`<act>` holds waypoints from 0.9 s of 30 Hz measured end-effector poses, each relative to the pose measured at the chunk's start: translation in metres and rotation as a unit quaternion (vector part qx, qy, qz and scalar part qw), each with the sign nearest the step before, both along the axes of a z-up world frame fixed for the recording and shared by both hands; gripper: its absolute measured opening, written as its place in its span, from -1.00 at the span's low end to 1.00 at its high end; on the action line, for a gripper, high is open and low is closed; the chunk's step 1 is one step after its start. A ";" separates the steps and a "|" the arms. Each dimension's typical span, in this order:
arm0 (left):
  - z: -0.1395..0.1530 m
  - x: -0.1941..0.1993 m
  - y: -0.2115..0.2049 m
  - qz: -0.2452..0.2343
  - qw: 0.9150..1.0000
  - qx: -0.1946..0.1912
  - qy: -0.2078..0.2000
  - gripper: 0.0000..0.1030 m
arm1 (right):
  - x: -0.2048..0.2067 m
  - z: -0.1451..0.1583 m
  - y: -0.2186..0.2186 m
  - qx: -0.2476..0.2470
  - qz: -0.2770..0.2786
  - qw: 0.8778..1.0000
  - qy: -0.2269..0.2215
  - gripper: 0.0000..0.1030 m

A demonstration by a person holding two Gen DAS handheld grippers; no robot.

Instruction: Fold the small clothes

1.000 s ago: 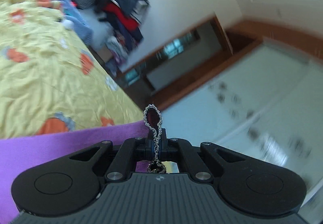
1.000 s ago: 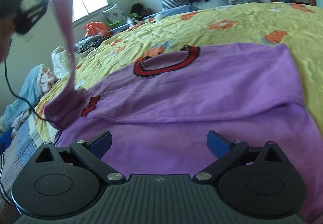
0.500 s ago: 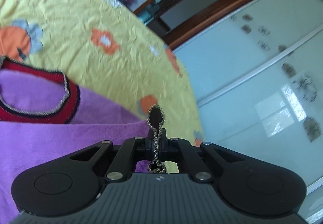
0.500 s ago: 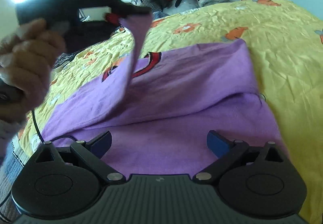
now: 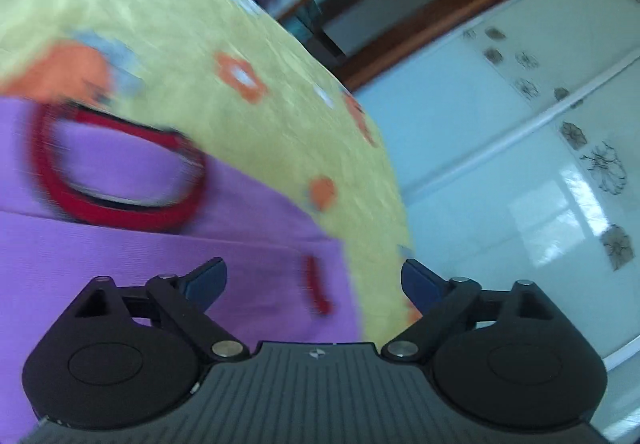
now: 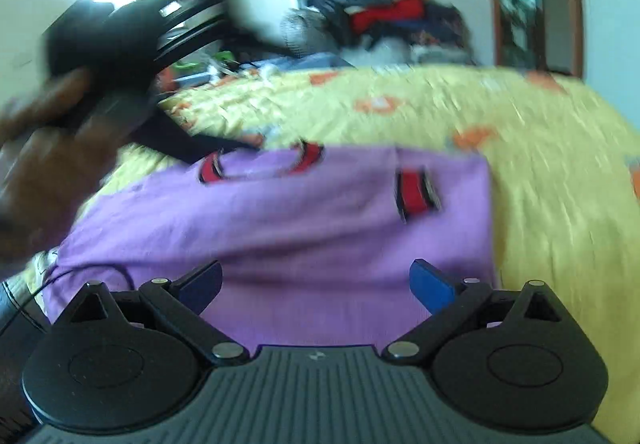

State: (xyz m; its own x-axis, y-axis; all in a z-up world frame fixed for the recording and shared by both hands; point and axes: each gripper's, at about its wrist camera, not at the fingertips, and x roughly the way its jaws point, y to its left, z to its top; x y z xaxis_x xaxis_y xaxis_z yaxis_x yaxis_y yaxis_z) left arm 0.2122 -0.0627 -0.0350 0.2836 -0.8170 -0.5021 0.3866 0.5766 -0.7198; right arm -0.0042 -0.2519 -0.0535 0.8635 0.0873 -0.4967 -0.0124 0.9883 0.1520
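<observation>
A purple sweater with a red collar and a red cuff lies on the yellow bedspread, with one sleeve folded across its body. In the left wrist view the sweater, its collar and the cuff show blurred. My left gripper is open and empty just above the folded sleeve end. It also shows in the right wrist view, held in a hand at the left. My right gripper is open and empty over the sweater's near hem.
A pile of clothes sits against the far wall beyond the bed. A mirror in a wooden frame stands at the right. Glass wardrobe doors run beside the bed's edge. A black cable lies at the sweater's left.
My left gripper has opened and let go of the sleeve cuff, which now lies on the sweater's body. The left hand has drawn back to the left. The right gripper stayed open.
</observation>
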 end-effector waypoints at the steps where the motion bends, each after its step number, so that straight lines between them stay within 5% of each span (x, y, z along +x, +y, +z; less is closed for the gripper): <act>1: -0.003 -0.003 0.022 0.015 1.000 0.011 0.000 0.79 | 0.013 0.002 -0.002 -0.009 0.007 1.000 0.002 0.77; 6: -0.040 -0.005 0.116 0.091 0.995 0.036 0.035 0.76 | 0.080 -0.010 -0.014 -0.011 0.057 0.997 0.050 0.63; 8: -0.051 -0.003 0.141 0.099 0.994 0.029 0.037 0.55 | 0.096 -0.026 -0.016 -0.075 0.039 0.992 0.097 0.63; 10: -0.053 0.001 0.160 0.096 0.994 0.007 0.048 0.37 | 0.093 -0.028 -0.027 -0.074 0.045 0.993 0.080 0.63; 14: -0.034 -0.014 0.186 0.115 0.993 0.023 0.008 0.69 | 0.071 -0.015 -0.037 -0.093 0.003 0.992 0.083 0.65; 20: -0.010 -0.074 0.243 0.180 0.976 0.088 -0.084 0.99 | 0.023 -0.010 -0.068 -0.027 -0.006 0.998 0.061 0.66; 27: -0.028 -0.027 0.259 0.176 0.979 0.094 -0.032 0.98 | 0.072 -0.028 -0.152 0.150 -0.017 0.985 0.078 0.68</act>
